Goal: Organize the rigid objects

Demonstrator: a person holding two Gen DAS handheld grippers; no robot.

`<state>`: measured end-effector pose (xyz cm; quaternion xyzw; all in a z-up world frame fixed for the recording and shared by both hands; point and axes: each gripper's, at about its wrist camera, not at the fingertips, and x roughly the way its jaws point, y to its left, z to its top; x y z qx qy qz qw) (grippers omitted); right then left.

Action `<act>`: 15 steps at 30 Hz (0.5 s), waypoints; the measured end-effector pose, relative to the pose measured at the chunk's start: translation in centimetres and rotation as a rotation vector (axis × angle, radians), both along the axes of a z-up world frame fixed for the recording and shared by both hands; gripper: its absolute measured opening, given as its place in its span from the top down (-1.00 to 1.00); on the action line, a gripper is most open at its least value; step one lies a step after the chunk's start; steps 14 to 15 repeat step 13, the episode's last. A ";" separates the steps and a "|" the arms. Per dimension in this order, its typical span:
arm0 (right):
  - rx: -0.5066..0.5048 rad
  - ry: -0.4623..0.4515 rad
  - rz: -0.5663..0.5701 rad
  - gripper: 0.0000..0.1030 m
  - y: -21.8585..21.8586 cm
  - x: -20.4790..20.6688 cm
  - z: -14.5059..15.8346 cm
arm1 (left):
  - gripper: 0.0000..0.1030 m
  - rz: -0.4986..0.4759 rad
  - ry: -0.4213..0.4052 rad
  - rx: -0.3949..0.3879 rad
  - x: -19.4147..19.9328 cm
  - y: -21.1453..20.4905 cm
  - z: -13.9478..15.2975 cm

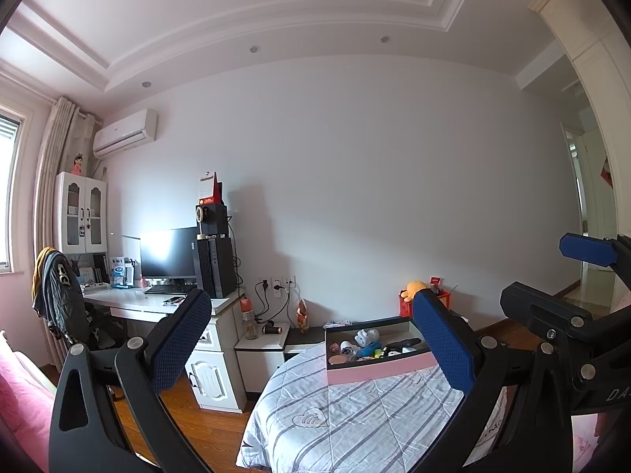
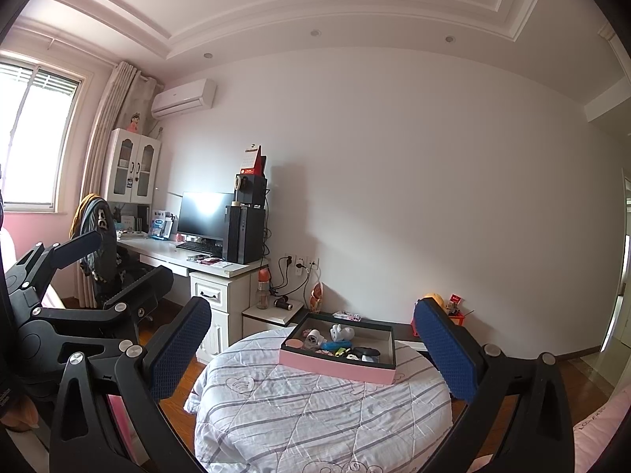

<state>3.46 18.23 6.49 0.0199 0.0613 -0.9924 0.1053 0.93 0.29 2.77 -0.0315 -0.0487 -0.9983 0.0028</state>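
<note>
The left gripper (image 1: 315, 339) is held in the air with its blue-padded fingers (image 1: 179, 341) spread wide and nothing between them. Beyond them a pink tray (image 1: 378, 370) of small toys sits on a striped quilt (image 1: 355, 418). The right gripper (image 1: 591, 276) shows at the right edge.

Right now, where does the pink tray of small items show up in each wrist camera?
Left wrist: the pink tray sits right of centre, low, on the striped quilt, next to the right blue pad.
Right wrist: the pink tray sits just right of centre, low, on the same quilt, between the two pads.
Shared landmark: the black computer tower on the desk.
</note>
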 end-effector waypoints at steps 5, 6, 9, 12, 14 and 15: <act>0.000 -0.001 0.000 -1.00 0.0 0.0 0.0 | -1.00 0.001 0.001 -0.002 0.1 -0.1 0.0; 0.000 -0.001 0.000 -1.00 0.0 0.0 0.0 | -1.00 0.002 0.000 -0.002 0.1 -0.1 0.0; 0.003 -0.003 -0.001 -1.00 -0.2 0.1 0.0 | -1.00 0.003 0.002 -0.003 0.1 -0.2 0.0; 0.002 -0.005 -0.002 -1.00 -0.2 0.0 0.0 | -1.00 -0.001 0.003 -0.002 0.2 -0.4 0.1; 0.002 -0.004 -0.002 -1.00 -0.2 0.0 0.0 | -1.00 -0.001 0.004 -0.002 0.2 -0.5 0.1; 0.002 -0.004 -0.002 -1.00 -0.2 0.0 0.0 | -1.00 -0.001 0.004 -0.002 0.2 -0.5 0.1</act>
